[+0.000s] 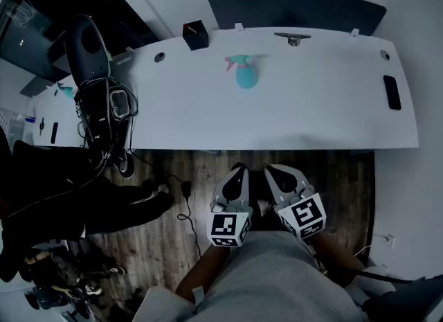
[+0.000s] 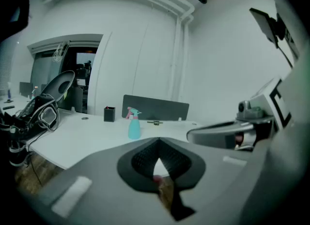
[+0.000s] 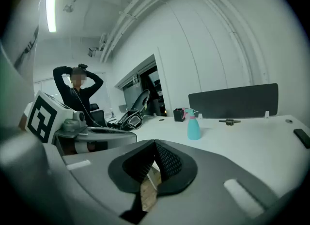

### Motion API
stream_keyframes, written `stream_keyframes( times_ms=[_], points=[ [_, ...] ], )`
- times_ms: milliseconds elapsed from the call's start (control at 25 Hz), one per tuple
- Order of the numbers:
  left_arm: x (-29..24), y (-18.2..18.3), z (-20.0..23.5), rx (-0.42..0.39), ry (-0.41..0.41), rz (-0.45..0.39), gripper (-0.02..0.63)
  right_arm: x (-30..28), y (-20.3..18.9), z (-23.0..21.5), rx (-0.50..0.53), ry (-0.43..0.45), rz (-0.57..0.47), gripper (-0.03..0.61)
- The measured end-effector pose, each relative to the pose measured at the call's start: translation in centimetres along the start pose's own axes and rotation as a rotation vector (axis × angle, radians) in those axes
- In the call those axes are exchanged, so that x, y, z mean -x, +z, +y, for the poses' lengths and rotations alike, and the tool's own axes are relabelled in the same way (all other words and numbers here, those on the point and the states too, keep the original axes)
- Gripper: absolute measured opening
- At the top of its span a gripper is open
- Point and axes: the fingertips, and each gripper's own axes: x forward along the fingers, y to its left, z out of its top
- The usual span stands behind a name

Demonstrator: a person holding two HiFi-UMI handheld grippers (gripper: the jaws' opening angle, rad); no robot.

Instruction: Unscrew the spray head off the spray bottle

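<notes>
A turquoise spray bottle (image 1: 246, 75) with a teal head and pink trigger stands upright on the white desk (image 1: 304, 113), toward its far side. It also shows as the bottle (image 2: 134, 127) in the left gripper view and the bottle (image 3: 193, 126) in the right gripper view. My left gripper (image 1: 237, 172) and right gripper (image 1: 276, 172) hang side by side over the wooden floor, short of the desk's near edge and well away from the bottle. Both are shut with nothing between the jaws, as the left gripper (image 2: 158, 167) and right gripper (image 3: 154, 162) show close up.
A black pen holder (image 1: 195, 34) stands at the desk's back left, a dark divider panel (image 1: 296, 7) behind it. A black phone-like slab (image 1: 392, 92) lies at the right. A headset with cables (image 1: 97, 99) sits at the left. A person (image 3: 78, 93) stands beyond the desk.
</notes>
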Motion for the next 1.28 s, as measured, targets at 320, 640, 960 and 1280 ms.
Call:
stream_keyframes(
  times_ms=[320, 640, 960, 1280],
  points=[
    [-9.4, 2.9, 7.6, -0.001, -0.036, -0.023, 0.002, -8.4, 4.0, -3.3, 0.028, -0.033, 0.028, 0.002],
    [-18.2, 4.9, 13.0, 0.001, -0.103, -0.008, 0.002, -16.0, 8.4, -8.6, 0.040, -0.094, 0.091, 0.002],
    [-22.5, 1.8, 15.7, 0.000, -0.110, 0.100, 0.002, -19.1, 7.8, -10.2, -0.024, -0.119, 0.192, 0.002],
    [-29.5, -1.3, 14.5, -0.171, -0.201, 0.207, 0.362, -18.9, 9.0, -12.9, -0.013, -0.121, 0.184, 0.002]
  ],
)
